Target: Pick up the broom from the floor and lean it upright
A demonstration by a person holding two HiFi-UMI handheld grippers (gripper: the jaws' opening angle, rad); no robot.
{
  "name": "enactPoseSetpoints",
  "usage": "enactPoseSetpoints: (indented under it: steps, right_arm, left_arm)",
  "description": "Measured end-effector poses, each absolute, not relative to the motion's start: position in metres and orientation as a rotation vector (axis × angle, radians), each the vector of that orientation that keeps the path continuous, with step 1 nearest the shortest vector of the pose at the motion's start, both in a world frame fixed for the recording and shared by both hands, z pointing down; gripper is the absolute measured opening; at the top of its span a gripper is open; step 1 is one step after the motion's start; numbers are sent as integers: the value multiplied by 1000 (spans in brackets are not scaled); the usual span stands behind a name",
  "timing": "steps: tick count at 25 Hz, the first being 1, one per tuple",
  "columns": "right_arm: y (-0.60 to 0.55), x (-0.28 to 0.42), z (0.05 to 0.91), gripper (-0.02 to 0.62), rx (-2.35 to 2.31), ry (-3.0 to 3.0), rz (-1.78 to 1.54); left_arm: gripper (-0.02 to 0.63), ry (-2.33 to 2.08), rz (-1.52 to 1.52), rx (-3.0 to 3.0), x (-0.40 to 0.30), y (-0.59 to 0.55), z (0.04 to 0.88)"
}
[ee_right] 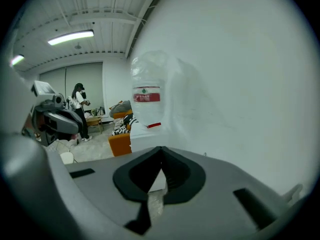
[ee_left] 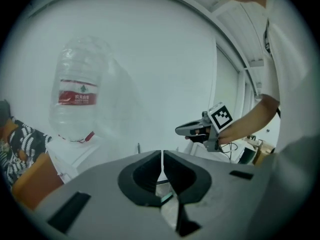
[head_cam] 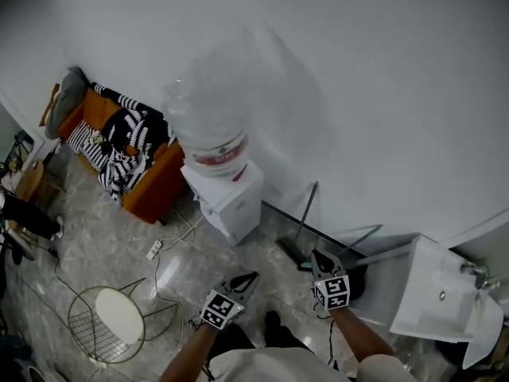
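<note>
The broom stands by the white wall, its thin dark handle leaning on the wall and its dark head on the floor. My left gripper is in the air left of it, jaws shut and empty. In its own view my left gripper has both pads pressed together. My right gripper hovers just right of the broom's lower end, also shut with nothing in it. The right gripper view shows my right gripper with its jaws meeting and empty. A thin stick tip pokes up past the left jaws.
A water dispenser with a big clear bottle stands left of the broom. An orange sofa with striped cushions is farther left. A wire chair sits at the lower left, a white sink at the right. A cable runs over the floor.
</note>
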State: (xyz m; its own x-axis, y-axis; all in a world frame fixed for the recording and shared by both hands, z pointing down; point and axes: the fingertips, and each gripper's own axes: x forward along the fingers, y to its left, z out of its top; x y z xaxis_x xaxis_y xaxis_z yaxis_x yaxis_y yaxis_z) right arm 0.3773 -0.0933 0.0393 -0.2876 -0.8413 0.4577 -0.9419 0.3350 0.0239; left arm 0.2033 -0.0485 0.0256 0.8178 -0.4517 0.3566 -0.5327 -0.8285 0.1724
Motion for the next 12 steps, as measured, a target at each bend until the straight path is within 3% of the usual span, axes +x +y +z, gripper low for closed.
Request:
enactPoseSetpoints:
  steps: [12]
  right_arm:
    - [-33,347,-45,2,1851,-2128,335]
  left_arm:
    - [14,-646,350,2866,141,-35,-50]
